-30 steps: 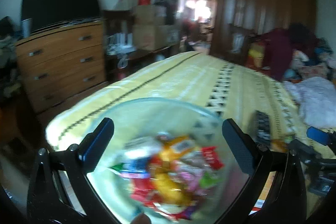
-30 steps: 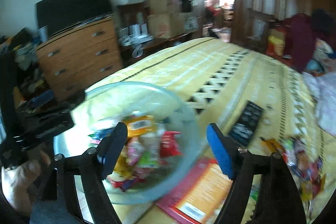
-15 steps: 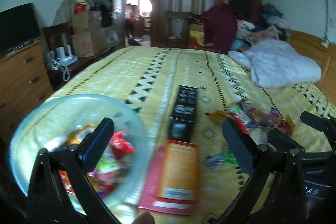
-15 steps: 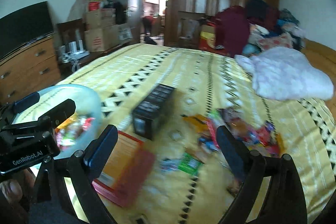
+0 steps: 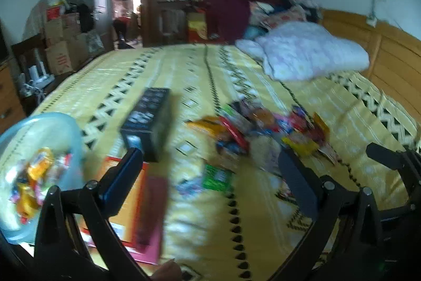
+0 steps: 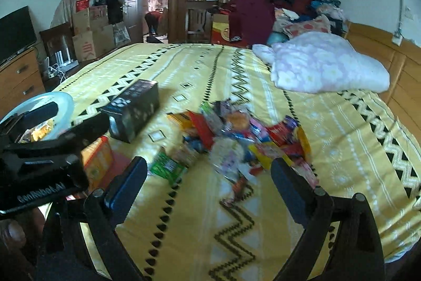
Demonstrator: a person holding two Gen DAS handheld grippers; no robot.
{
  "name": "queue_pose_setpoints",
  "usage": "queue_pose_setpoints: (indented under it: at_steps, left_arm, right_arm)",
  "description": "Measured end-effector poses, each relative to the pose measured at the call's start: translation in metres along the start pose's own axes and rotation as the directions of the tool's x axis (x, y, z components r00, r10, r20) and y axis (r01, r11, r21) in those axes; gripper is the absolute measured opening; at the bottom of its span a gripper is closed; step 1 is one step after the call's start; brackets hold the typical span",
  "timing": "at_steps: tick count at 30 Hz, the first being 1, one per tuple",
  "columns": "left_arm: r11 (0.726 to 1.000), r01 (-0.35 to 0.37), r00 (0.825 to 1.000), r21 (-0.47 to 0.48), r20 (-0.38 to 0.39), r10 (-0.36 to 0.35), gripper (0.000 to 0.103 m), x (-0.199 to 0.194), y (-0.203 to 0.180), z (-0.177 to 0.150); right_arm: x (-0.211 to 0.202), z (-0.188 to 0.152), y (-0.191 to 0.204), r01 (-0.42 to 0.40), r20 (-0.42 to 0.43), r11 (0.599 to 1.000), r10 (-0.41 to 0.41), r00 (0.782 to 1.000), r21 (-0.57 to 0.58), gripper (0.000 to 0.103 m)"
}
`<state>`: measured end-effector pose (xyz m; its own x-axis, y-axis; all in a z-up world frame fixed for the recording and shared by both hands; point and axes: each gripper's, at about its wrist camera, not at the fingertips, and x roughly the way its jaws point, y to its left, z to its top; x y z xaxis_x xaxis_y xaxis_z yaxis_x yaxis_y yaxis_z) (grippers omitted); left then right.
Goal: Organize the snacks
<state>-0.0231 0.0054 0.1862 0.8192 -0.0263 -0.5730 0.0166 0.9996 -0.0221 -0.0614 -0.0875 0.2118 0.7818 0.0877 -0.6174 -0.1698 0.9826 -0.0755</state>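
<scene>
Both pairs of jaws stand wide apart and hold nothing. Left gripper [image 5: 210,170] and right gripper [image 6: 208,178] hover low over the bed [image 6: 342,123]. A second ago both cameras looked down at the bowl [image 5: 34,149], which filled the gap between the jaws; now both have swung right, and the bowl sits at the far left edge of each view, well outside the jaws. The snack pile [image 6: 242,138] has come into view instead. I judge that a drop into the bowl is done and the next pick is starting.

The pile lies on the yellow cover, ahead of the right jaws and roughly centred between them, near but not yet reached. From the left wrist it lies ahead and slightly right of centre. A green packet [image 6: 168,167] lies apart from the heap, just beyond the right gripper's left finger. A black box [image 6: 134,109] stands between bowl and pile, and a red-orange box [image 5: 131,202] lies flat beside the bowl, partly under the left gripper's left finger. Motion blur hides the wrappers' details.
</scene>
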Motion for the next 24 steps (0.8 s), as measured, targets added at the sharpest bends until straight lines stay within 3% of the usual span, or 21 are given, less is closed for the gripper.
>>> queue_pose_setpoints:
  at_steps: [7,13,20,24]
  left_arm:
    - [0.998,0.057,0.987,-0.005,-0.147,-0.057,0.103,0.048,-0.032,-0.035]
    - [0.998,0.045,0.950,-0.032,-0.307,-0.052,0.103,0.104,-0.039,-0.081]
    - [1.000,0.007,0.927,0.018,-0.375,0.001,0.103,0.133,-0.053,-0.112]
    - [0.999,-0.003,0.925,0.034,-0.380,0.015,0.103,0.138,-0.058,-0.116]
  right_arm:
    - [0.023,-0.045,-0.040,0.002,-0.087,1.000,0.000,0.996,0.018,0.097]
    - [0.055,-0.092,-0.075,-0.013,-0.173,0.999,0.018,0.985,0.034,0.097]
    - [0.097,-0.128,-0.103,-0.038,-0.251,0.998,0.047,0.967,0.041,0.097]
    - [0.116,-0.137,-0.109,-0.058,-0.273,0.997,0.069,0.960,0.047,0.097]
